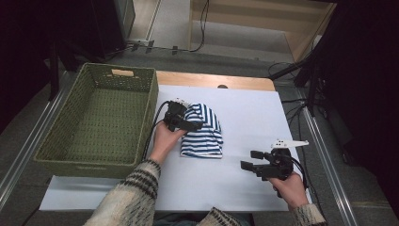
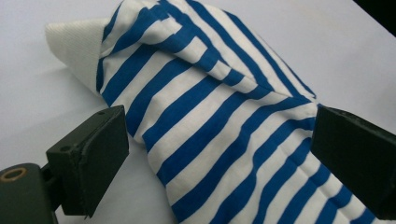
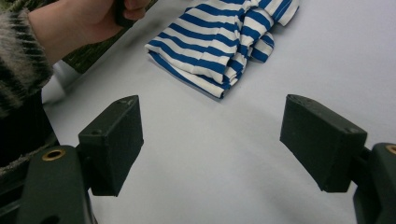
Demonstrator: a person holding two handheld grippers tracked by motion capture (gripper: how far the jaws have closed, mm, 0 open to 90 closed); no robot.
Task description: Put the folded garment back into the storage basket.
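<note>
Shirt (image 1: pixel 203 133), striped, folded beside basket (image 1: pixel 56 150), likely for binning; left gripper (image 2: pixel 219 154) wide open astride it, right gripper (image 3: pixel 212 144) open, empty, idle.

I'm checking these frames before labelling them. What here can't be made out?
- Striped garment: folded, so its type stays unclear; in the left gripper view the bottom and right edges cut it off.
- Left gripper: in the high view its tips overlap the stripes, so contact can't be judged.
- Green woven basket: its near wall hides the floor strip behind it in the high view.
- Right gripper: open, apart from the garment.
</note>
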